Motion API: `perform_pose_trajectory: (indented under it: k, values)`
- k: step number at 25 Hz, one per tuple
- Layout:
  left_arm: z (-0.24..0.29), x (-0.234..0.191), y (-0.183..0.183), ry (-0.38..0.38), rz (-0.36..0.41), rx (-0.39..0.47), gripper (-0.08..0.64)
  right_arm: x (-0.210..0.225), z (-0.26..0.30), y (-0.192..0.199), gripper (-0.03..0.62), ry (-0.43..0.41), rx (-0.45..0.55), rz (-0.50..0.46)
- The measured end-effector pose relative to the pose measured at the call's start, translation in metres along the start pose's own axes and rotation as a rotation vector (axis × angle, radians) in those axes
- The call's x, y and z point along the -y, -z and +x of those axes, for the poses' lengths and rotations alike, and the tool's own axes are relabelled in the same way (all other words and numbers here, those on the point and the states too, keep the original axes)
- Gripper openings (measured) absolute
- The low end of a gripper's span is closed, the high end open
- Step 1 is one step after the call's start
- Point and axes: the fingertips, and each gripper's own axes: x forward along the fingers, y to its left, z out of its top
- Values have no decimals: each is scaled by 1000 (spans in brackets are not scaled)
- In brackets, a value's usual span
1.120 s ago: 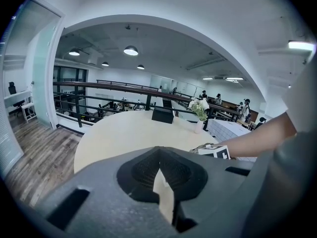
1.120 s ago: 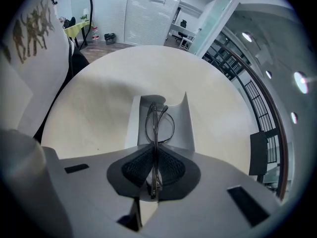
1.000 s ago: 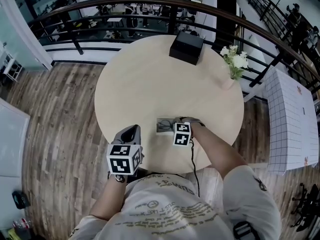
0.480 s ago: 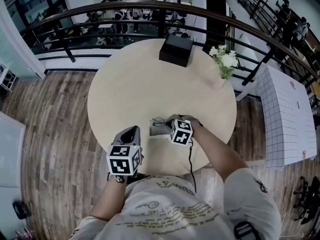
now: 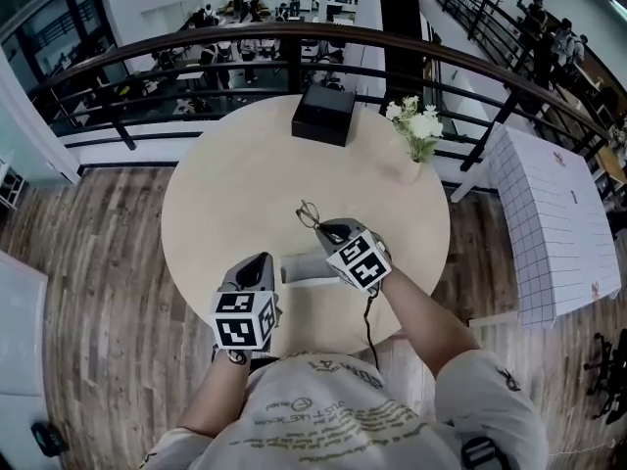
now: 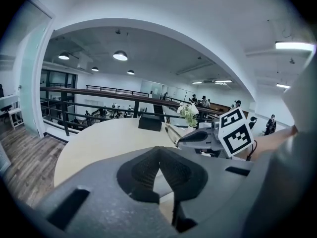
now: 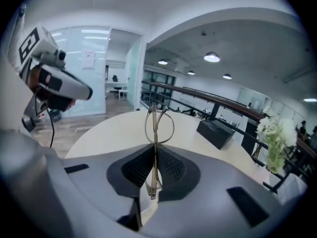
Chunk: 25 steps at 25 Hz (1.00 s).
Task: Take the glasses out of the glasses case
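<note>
Pale beige table; black box; white flowers; grey case; thin brownish glasses; brown wood-grain floor; white grid-lined sheet.

Right gripper pinches glasses; left gripper closed, empty.

1. Round pale-wood worktop, with a curved dark railing running close round its far side.
2. Black box at the worktop's far edge, just inside the railing.
3. White flowers in a small pale vase, upright near the far right rim, right of the black box and apart from it.
4. Grey-brown plank floor around the worktop.
5. White surface with a grid pattern, off to the worktop's right.
6. People on a lower level past the railing, too small to tell apart.
7. Round ceiling lamps, lit overhead.
</note>
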Motion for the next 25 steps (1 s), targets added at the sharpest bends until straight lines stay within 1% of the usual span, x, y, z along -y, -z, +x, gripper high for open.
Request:
perform_pose_trajectory:
  k: [7,10,13,15,17,20,25]
  values:
    - [8,13,-8,20,12,29,12,24,-63,-58,29,196,246,234]
    - [10,18,-8,29,17,31,12,26,-92,-72,28,274,327,276]
    - [10,23,-4,35,20,26,12,23,-114,-69,28,370,358,282]
    - [11,25,-3,40,18,26,12,19,-125,-63,28,418,375,302]
    - [12,28,-3,50,19,28,12,15,-136,-57,28,444,400,343]
    - [13,37,-2,69,27,22,12,10,-144,-48,28,433,424,411]
    - [13,46,4,87,35,12,12,7,-147,-44,27,423,435,434]
